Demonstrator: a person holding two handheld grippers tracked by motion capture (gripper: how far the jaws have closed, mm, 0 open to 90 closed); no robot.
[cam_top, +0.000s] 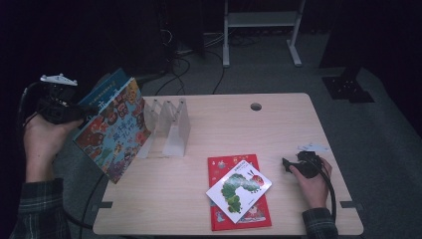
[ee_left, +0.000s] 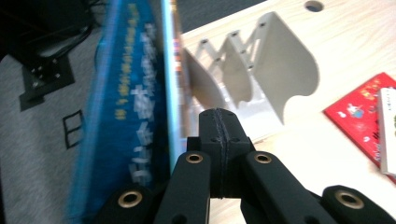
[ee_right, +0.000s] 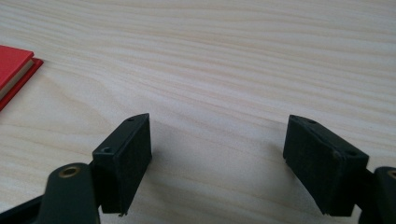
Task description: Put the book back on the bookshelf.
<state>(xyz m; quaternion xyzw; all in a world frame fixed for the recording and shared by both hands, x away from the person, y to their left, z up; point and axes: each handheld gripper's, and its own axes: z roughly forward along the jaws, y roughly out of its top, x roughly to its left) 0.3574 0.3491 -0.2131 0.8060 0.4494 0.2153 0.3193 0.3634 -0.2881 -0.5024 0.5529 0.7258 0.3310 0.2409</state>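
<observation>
My left gripper (cam_top: 88, 113) is up at the table's left edge, beside a tilted colourful picture book (cam_top: 117, 132). In the left gripper view its jaws (ee_left: 219, 123) are shut pad to pad with nothing seen between them, and the book's blue cover (ee_left: 126, 107) lies close along their left side. Whether they pinch any part of the book I cannot tell. The book's far edge leans by a white divider rack (cam_top: 171, 127) (ee_left: 275, 70). My right gripper (cam_top: 291, 164) (ee_right: 217, 158) rests on the wood at the right, open, nothing between its jaws.
A red book (cam_top: 221, 167) (ee_left: 362, 112) (ee_right: 11, 65) lies flat at the front middle, with a white caterpillar book (cam_top: 239, 189) (ee_left: 387, 130) askew on top. A cable hole (cam_top: 256, 106) sits near the table's (cam_top: 278, 129) far edge. Bare wood lies between rack and right hand.
</observation>
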